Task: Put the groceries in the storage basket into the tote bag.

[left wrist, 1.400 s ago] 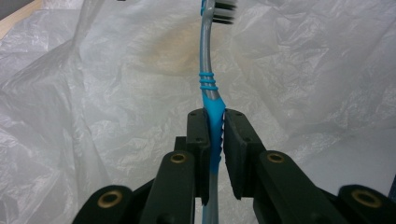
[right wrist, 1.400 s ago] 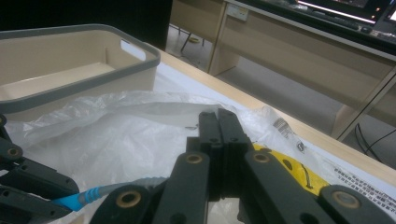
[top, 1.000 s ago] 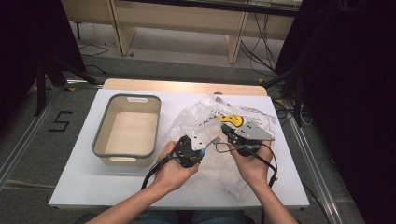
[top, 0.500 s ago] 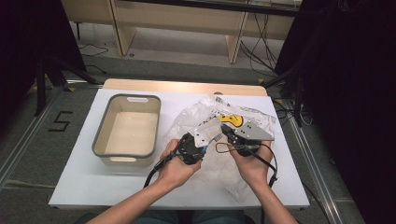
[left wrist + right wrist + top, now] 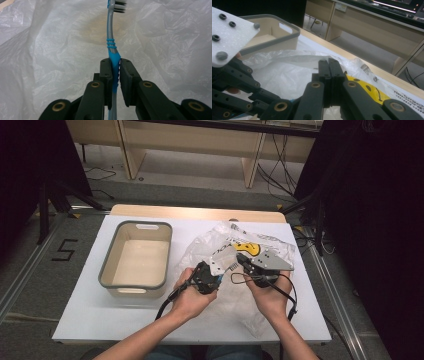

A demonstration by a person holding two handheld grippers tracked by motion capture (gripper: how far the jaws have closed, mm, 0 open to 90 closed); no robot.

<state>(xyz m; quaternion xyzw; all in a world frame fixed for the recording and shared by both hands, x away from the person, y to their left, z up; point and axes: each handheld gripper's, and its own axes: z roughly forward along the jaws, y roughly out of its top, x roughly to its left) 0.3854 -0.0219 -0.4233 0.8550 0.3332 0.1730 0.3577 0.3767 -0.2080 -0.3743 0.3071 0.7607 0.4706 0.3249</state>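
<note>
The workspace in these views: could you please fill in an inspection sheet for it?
Surface: white table top, wooden edge at the far side.
Job's things: blue and grey toothbrush, bristles up and away from the camera, inside a crinkled clear plastic bag with a yellow print; the bag lies right of the bin.
Clutter: beige bin with grey rim, nothing seen inside.
Grippers: left tool shut on the toothbrush handle; right tool shut, seemingly pinching the bag's film.
Cables: one trails from each tool toward the person; more on the floor.
Surroundings: wooden shelving, dark curtains, a floor mark like a 5.
</note>
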